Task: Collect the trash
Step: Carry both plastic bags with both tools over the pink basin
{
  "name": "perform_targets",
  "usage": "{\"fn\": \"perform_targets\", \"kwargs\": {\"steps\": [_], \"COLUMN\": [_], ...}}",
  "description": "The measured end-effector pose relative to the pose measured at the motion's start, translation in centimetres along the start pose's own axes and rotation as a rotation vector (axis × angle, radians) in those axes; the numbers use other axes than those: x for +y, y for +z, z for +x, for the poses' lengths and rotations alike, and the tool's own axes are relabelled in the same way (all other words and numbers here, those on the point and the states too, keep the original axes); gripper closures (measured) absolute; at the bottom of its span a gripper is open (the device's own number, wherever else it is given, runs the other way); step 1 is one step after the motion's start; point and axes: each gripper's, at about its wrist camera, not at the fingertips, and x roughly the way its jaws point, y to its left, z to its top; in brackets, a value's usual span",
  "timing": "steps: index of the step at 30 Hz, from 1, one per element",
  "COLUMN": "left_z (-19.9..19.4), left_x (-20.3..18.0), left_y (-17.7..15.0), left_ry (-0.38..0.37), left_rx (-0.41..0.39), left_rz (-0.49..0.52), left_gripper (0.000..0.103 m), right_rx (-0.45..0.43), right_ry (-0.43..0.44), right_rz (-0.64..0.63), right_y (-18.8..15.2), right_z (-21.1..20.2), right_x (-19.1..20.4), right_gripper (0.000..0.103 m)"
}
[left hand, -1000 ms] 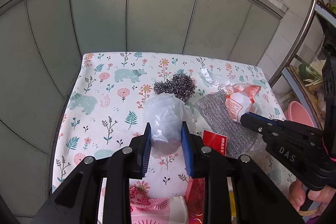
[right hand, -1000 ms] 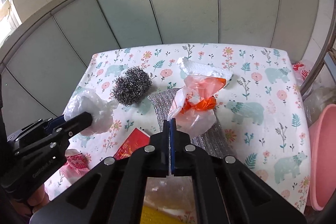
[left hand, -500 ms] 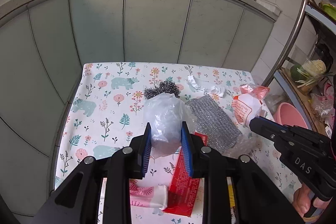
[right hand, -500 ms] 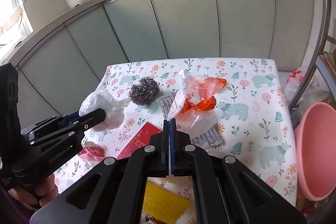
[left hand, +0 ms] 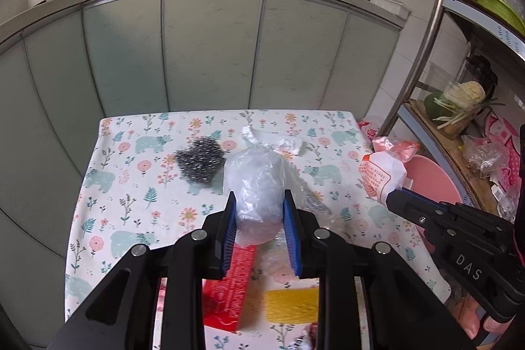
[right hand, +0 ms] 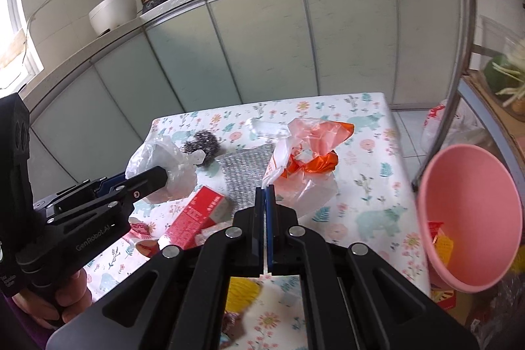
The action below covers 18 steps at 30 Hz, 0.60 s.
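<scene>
The left hand-held gripper clamps a clear bag above the table. To its right, the right hand-held gripper pinches an orange-white bag, near the pink bin at far right.

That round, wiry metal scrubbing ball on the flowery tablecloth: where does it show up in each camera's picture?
Left wrist view: the steel wool ball sits left of centre, beside the clear bag.
Right wrist view: the ball is centre-left, partly behind that bag.
Shared landmark: the red box.
</scene>
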Motion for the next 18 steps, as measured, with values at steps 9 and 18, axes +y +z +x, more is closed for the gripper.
{"fn": "perform_targets", "kwargs": {"steps": [9,18], "left_z": [0.5,1.9], "left_x": [-5.0,-11.3], "left_y": [0.1,0.1], "left_ry": [-0.063,-0.145], "left_rx": [0.001,0.008], "left_rz": [0.073,0.173], "left_gripper": [0.078,0.078], "right_rx": [-0.03,-0.045], "right_ry": [-0.045,-0.122], "right_rz": [0.058,0.145], "right_y": [-1.0,-2.6], "right_z": [-2.3,-4.4], "right_x": [-3.3,-8.1], "right_gripper": [0.102,0.102]}}
